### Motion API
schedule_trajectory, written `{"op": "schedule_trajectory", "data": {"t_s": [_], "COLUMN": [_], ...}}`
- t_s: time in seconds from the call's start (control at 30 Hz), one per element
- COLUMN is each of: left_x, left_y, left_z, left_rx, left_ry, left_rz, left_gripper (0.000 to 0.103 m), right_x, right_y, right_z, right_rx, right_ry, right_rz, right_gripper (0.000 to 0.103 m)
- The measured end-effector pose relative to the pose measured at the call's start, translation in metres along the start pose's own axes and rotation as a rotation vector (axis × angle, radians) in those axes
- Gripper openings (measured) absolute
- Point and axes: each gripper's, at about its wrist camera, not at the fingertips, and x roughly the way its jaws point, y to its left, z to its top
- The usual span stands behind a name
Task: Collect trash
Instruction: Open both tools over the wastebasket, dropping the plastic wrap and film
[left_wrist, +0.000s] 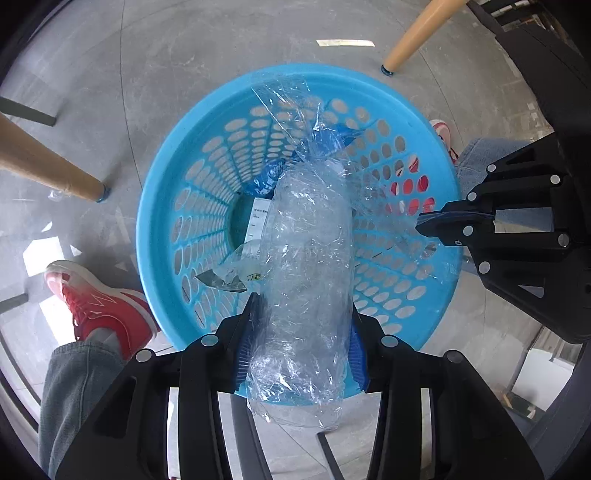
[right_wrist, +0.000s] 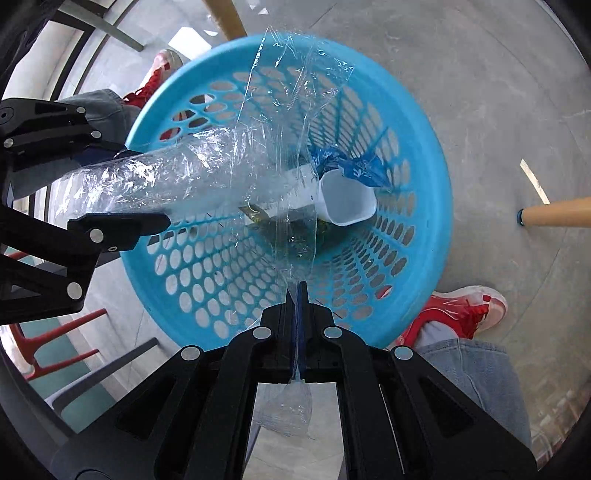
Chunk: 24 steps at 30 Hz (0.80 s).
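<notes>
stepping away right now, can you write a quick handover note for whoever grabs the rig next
Left hand-held gripper: shut on the crumpled clear plastic roll, held over the blue basket.
Right hand-held gripper: shut on a thin clear plastic sheet, also above the basket.
Already in the basket: a white cup, a blue wrapper and some paper scraps.
Done: both plastic pieces picked up and brought over the basket.
Left: release both so they drop inside, then look for more trash; a clear scrap lies by the wooden chair leg.
</notes>
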Motion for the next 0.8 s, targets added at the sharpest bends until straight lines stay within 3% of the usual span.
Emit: {"op": "schedule_trajectory", "data": {"t_s": [0.2, 0.4, 0.6, 0.67, 0.7, 0.73, 0.8], "left_x": [0.022, 0.019, 0.018, 0.011, 0.006, 0.000, -0.015], "left_y": [0.008, 0.004, -0.002, -0.007, -0.009, -0.011, -0.016], "left_z": [0.007, 0.010, 0.009, 0.009, 0.009, 0.008, 0.007], "left_rx": [-0.015, -0.018, 0.012, 0.019, 0.022, 0.023, 0.017], "left_ry": [0.052, 0.058, 0.082, 0.075, 0.062, 0.054, 0.031], "left_rz": [0.007, -0.007, 0.032, 0.052, 0.061, 0.068, 0.088], "left_gripper": [0.042, 0.043, 0.049, 0.064, 0.065, 0.065, 0.077], "right_x": [0.027, 0.022, 0.024, 0.018, 0.012, 0.005, -0.011], "right_y": [-0.009, -0.015, -0.004, -0.004, -0.005, -0.006, -0.008], "right_z": [0.001, 0.000, -0.007, -0.009, -0.010, -0.011, -0.012], "right_rx": [0.008, 0.036, 0.005, 0.022, 0.033, 0.040, 0.060], "right_ry": [0.074, 0.070, 0.119, 0.113, 0.094, 0.069, 0.028], "right_rz": [0.003, 0.051, 0.082, 0.079, 0.061, 0.044, 0.039], "right_gripper": [0.001, 0.001, 0.006, 0.031, 0.066, 0.075, 0.074]}}
